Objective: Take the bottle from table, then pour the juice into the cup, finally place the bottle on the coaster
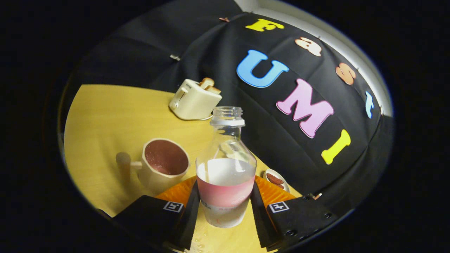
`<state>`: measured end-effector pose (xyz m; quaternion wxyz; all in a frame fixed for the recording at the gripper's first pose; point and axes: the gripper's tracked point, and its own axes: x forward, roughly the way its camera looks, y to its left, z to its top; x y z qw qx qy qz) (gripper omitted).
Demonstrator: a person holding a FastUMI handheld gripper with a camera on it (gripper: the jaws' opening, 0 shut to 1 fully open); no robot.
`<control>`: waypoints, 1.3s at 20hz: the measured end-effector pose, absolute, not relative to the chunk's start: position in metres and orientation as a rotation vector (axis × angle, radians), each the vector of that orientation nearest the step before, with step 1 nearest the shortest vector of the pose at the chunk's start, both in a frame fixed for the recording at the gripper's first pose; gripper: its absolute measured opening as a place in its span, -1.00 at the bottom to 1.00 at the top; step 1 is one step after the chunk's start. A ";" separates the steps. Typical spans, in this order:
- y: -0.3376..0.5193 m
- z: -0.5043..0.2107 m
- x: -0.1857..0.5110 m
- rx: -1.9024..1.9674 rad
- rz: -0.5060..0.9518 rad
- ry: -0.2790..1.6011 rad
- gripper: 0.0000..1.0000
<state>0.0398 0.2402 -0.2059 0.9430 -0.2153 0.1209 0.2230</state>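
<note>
The gripper (225, 207) is grasping an open bottle (225, 168) between both fingers. A cup (163, 165) is standing near the table's (102, 119) front edge, possibly holding juice.

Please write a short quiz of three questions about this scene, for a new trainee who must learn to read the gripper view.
1. True or false: the bottle has its cap on.
2. What stands between the gripper fingers? A) the cup B) the bottle C) the toaster
3. Fill in: the orange coaster lies just behind the ____.

Key:
1. False. The neck is open, with no cap.
2. B. Both fingers press on the lower part of the bottle; the cup stands beside it on the table, the toaster farther back near the wall.
3. Bottle. A small dish of snacks sits just beyond the coaster.
</note>
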 end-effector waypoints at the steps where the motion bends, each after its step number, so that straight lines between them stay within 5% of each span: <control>1: 0.239 -0.199 0.044 -0.389 0.441 0.239 0.46; 15: 0.216 -0.123 0.128 0.056 0.364 0.102 0.48; 26: 0.202 -0.220 0.192 0.068 0.323 0.173 0.48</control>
